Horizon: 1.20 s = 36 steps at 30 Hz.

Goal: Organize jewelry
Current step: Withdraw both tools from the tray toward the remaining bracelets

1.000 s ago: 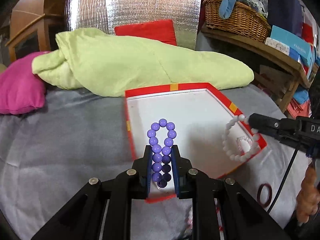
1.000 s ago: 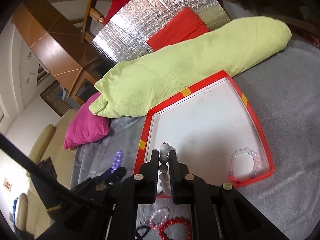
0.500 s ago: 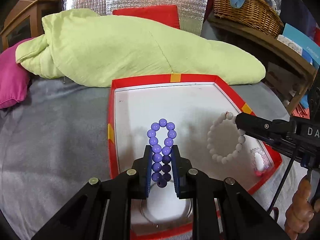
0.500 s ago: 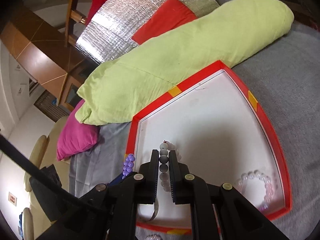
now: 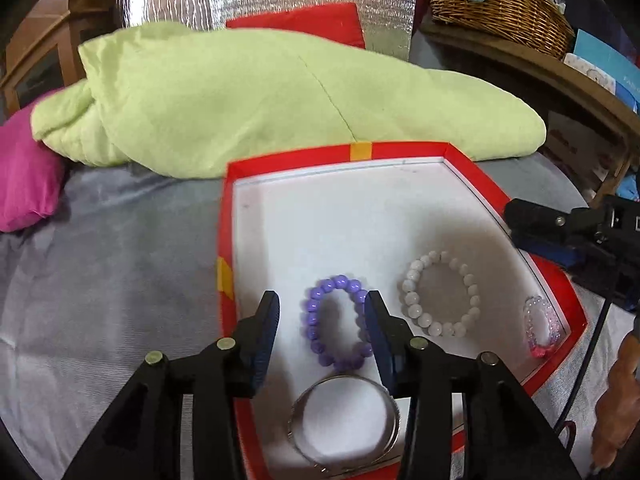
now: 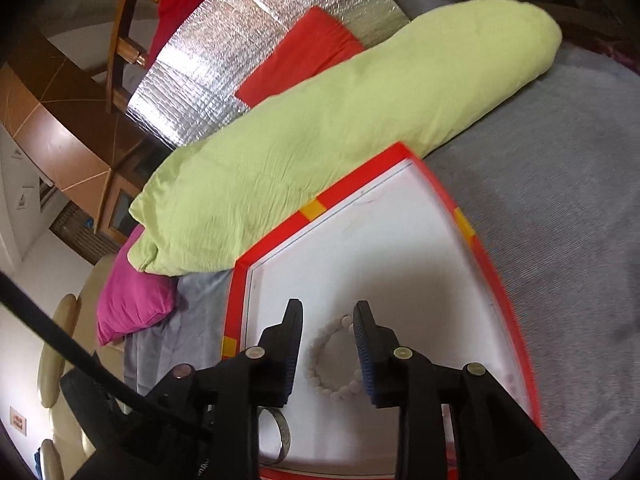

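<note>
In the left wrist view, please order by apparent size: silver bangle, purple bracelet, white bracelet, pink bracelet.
1. silver bangle, nearest the camera, so unsure
2. white bracelet and purple bracelet look alike
3. pink bracelet, partly hidden at the tray edge

Grey fabric-covered bed (image 5: 120,280) with a tray and pillows on it.
A shallow red-rimmed tray with a white floor (image 5: 280,168) lies on the grey cover directly ahead of and beneath both tongs. Beyond the tray's far rim lies a long pale-green pillow (image 5: 260,92), touching that rim. A magenta cushion (image 5: 24,176) lies far left of the left tongs, beside the green pillow's end.
</note>
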Motion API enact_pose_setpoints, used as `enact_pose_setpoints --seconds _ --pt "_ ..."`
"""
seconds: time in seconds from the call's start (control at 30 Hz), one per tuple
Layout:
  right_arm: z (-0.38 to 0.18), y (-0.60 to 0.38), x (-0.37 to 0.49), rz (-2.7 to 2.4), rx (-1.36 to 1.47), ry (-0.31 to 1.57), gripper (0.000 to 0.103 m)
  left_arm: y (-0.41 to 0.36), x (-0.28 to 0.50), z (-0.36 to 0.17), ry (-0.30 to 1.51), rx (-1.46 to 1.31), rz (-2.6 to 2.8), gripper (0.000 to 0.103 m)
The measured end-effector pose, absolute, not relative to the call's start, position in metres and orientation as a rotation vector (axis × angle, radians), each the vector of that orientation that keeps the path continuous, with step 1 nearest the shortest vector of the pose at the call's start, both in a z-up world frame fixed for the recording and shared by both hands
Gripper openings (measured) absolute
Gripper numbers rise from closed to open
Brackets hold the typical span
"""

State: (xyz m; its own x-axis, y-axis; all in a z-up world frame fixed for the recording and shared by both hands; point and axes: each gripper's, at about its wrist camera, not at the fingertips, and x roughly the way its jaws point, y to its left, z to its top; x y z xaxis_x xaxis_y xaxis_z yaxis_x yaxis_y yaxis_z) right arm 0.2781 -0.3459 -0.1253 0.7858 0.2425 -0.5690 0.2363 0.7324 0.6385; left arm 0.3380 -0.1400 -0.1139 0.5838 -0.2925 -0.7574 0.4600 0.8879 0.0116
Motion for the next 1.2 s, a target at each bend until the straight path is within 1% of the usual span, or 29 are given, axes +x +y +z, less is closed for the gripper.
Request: enact_pose_setpoints --seconds 0.07,0.1,0.33,0.6,0.67,0.87,0.9,0.97,1.03,1.2 --pt "-0.121 -0.347 0.273 0.001 0.753 0.683 0.03 -0.136 0.334 -0.109 0.828 0.226 -0.421 0.054" --pt "-0.119 -0.348 0.27 -0.001 0.75 0.685 0.03 -0.134 0.332 -0.107 0.82 0.229 -0.406 0.055" --pt "-0.109 -0.35 0.248 0.007 0.732 0.688 0.03 -0.113 0.312 -0.094 0.785 0.272 -0.332 0.062" --pt "-0.107 -0.353 0.225 0.003 0.727 0.707 0.03 -0.079 0.276 -0.088 0.788 0.286 -0.296 0.063" --pt "-0.107 -0.354 0.218 0.001 0.718 0.722 0.03 -0.075 0.266 -0.086 0.787 0.28 -0.309 0.066" --pt "-0.106 -0.362 0.19 -0.02 0.655 0.759 0.03 -0.068 0.236 -0.092 0.794 0.342 -0.348 0.066" --pt "-0.107 -0.364 0.184 -0.024 0.646 0.769 0.03 -0.066 0.23 -0.094 0.799 0.35 -0.353 0.066" --pt "-0.111 -0.366 0.17 -0.032 0.635 0.795 0.037 -0.061 0.221 -0.097 0.816 0.347 -0.365 0.066" --pt "-0.117 -0.366 0.159 -0.033 0.621 0.826 0.039 -0.055 0.213 -0.1 0.841 0.331 -0.387 0.066" --pt "-0.132 -0.355 0.139 0.001 0.566 0.918 0.039 -0.049 0.193 -0.109 0.898 0.294 -0.453 0.066"
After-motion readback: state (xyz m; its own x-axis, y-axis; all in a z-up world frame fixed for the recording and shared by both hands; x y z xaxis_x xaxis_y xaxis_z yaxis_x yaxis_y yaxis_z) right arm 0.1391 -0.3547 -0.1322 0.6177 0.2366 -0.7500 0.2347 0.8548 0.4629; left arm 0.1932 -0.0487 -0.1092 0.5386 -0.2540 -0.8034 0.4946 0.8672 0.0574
